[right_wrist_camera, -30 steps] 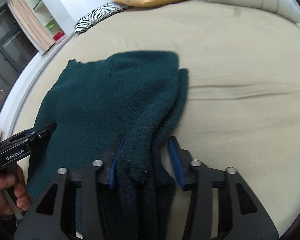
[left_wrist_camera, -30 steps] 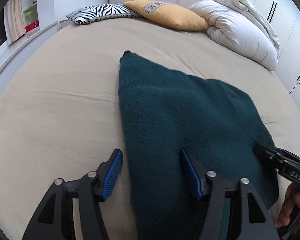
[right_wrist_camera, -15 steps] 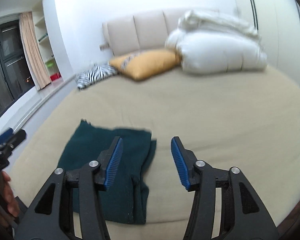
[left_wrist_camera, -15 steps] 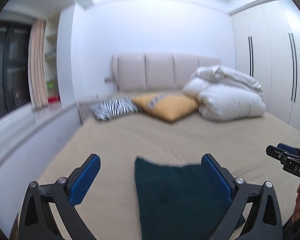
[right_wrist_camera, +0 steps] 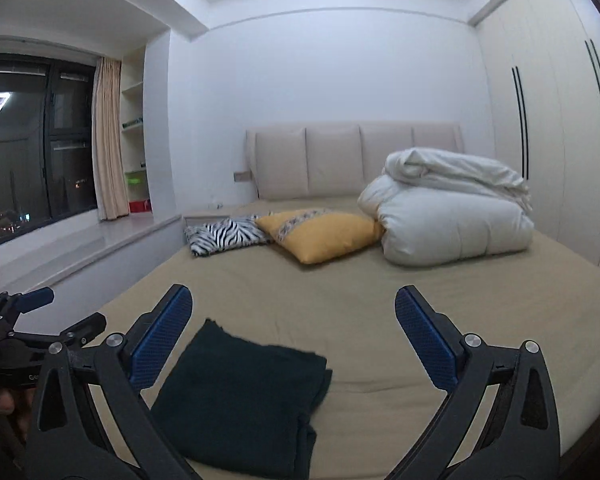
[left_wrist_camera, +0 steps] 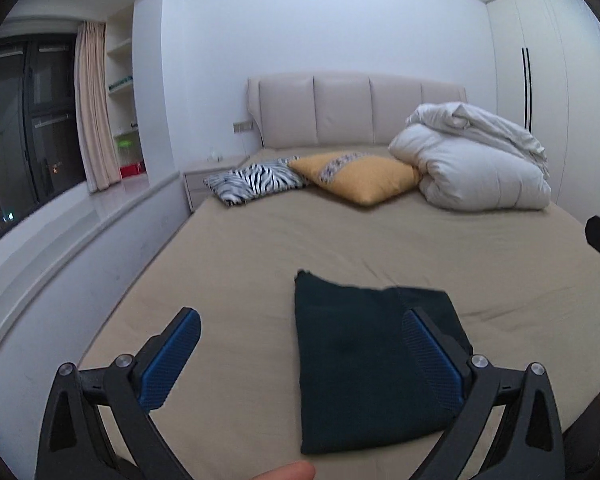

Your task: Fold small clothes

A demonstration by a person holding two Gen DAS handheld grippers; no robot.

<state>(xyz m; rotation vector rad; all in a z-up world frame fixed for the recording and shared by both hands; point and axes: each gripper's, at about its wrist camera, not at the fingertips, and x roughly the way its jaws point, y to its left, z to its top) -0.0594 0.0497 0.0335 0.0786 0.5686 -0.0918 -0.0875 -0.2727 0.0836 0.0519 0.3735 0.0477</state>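
1. Bedroom at night, and I am working over a beige bed whose near edge lies just under my tools.
2. My left gripper stands fully spread with nothing between its blue pads; its jaws have just been opening.
3. My right gripper is equally wide and empty, jaws just opened too, and it looks out over the bed, not at the cloth.
4. Below both tools lies the dark green garment, folded into a compact rectangle near the bed's front edge, touched by neither gripper.
5. Its right side shows doubled layers that sit slightly uneven in the right wrist view; I judge the fold done or nearly so.
6. Risk: a careless dip back down could let a pad snag the knit and drag the top layer open.
7. Risk: the bundle sits close to the edge, so a nudge toward me might slide it off.
8. Farther back are a zebra pillow, a yellow cushion and a rolled white duvet against the headboard, well apart from my work.
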